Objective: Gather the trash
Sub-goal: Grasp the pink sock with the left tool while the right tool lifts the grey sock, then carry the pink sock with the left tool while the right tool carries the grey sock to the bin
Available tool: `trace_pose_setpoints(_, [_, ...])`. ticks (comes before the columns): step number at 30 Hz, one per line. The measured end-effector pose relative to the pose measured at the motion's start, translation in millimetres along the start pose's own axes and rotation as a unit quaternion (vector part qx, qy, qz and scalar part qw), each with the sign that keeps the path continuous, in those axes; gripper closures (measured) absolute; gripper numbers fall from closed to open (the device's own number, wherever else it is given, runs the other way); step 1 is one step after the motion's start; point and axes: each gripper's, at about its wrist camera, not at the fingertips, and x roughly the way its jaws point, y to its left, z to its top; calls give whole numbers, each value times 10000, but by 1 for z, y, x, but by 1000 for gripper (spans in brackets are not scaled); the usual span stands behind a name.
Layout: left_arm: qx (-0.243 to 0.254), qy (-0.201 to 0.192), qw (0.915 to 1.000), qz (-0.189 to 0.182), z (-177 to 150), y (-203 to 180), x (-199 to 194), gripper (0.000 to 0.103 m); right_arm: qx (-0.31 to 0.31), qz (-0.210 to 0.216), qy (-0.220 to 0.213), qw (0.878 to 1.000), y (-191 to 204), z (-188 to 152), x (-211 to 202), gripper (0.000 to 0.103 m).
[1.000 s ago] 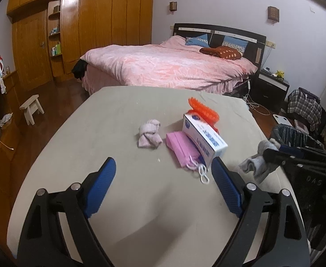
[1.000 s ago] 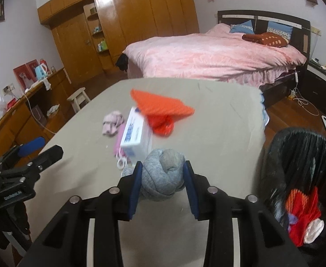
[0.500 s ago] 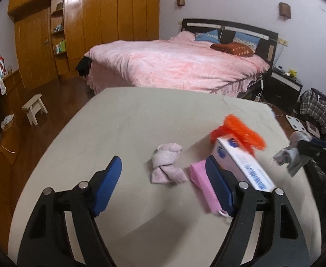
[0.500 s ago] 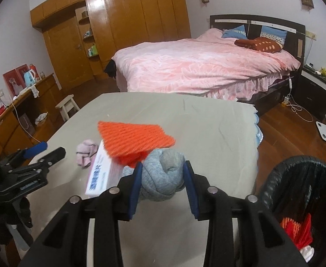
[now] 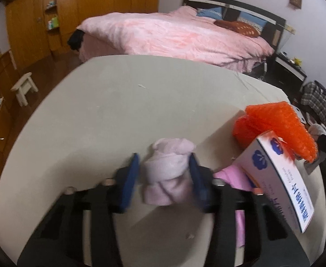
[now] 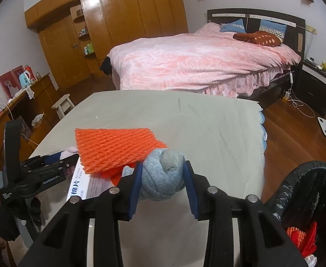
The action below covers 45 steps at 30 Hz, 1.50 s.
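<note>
Pink sock roll: soft, light; L claw just closing on its middle. R claw clamps grey sock ball.

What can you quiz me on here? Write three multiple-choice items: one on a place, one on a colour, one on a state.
1. The orange foam net lies: A on the white box; B on the floor; C on the bed.
2. The sock ball in the right tongs is: A pink; B grey; C black.
3. The black bin: A is empty; B lies tipped over; C holds red scraps.
Key: A, the net rests across the box top; B, grey knit shows between the pads; C, red pieces show inside the rim.
</note>
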Motion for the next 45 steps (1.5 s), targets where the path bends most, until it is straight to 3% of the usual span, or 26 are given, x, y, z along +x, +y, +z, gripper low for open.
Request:
trace_pose_setpoints(5, [-15, -160, 9999, -1, 1, -6, -11, 71, -7, -25, -72, 10000, 0, 2, -11, 66])
trace_pose_setpoints(16, [19, -853, 9963, 96, 7, -37, -96, 71, -24, 12, -441, 9990, 4, 10, -66, 66])
trace_pose_setpoints(30, [259, -1268, 9910, -354, -2, -104, -168, 71, -52, -129, -960, 9953, -1, 9, -149, 66])
trace_pose_setpoints(45, [534, -1523, 9831, -862, -14, -168, -208, 71, 11, -598, -1363, 9889, -37, -9, -225, 66])
